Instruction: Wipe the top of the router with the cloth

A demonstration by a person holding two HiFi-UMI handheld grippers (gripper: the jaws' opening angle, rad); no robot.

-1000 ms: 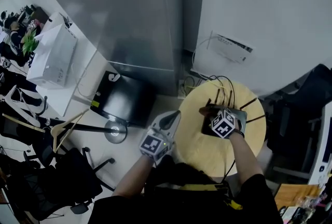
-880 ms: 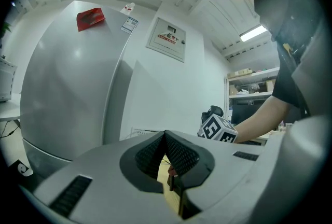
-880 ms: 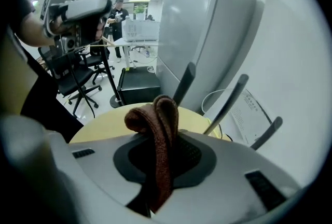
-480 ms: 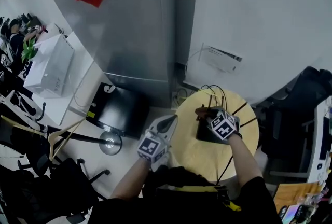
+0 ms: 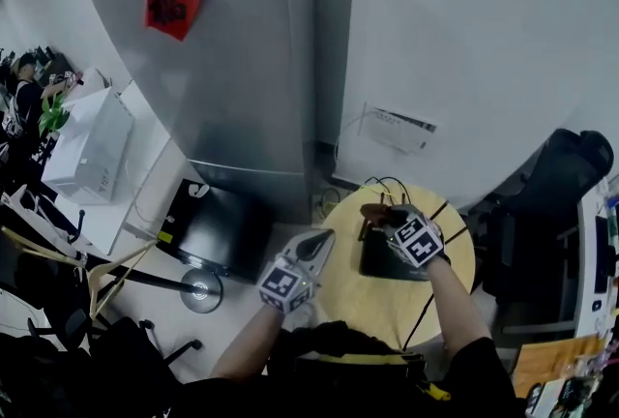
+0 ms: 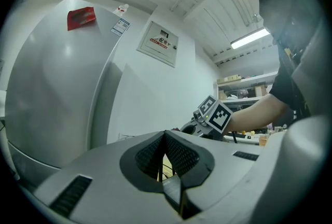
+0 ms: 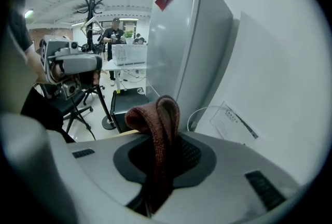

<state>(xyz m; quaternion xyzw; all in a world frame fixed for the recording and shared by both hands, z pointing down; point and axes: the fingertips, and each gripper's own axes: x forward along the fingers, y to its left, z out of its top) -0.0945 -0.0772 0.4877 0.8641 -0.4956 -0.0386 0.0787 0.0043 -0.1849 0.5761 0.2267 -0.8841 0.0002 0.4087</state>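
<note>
Over the router's (image 5: pixel 379 261) far edge, the right gripper (image 5: pixel 387 221) is hovering with its jaws clamped on the cloth (image 5: pixel 371 211), a brown knitted fold that is bunching up above the jaw tips in the right gripper view. The router is lying flat on the round table (image 5: pixel 368 308), antennas and cables fanning out from its far side. Whether the cloth is touching the router, the head view is not showing clearly. The right gripper's own view is looking out across the room rather than down onto the router, so the cloth is probably riding at or just past the edge.

Left of the router, off the table's rim, the left gripper (image 5: pixel 322 239) is hanging idle, jaws closed together with nothing between them.

Judging from this, the wiping step is under way or just about to begin. The next move is calling for the right gripper to tip its nose down, press the cloth flat on the router's top and draw it back toward the near edge, keeping clear of the antennas.

Counting: one router, one cloth, one table, two grippers. The antennas are too thin to count surely.
</note>
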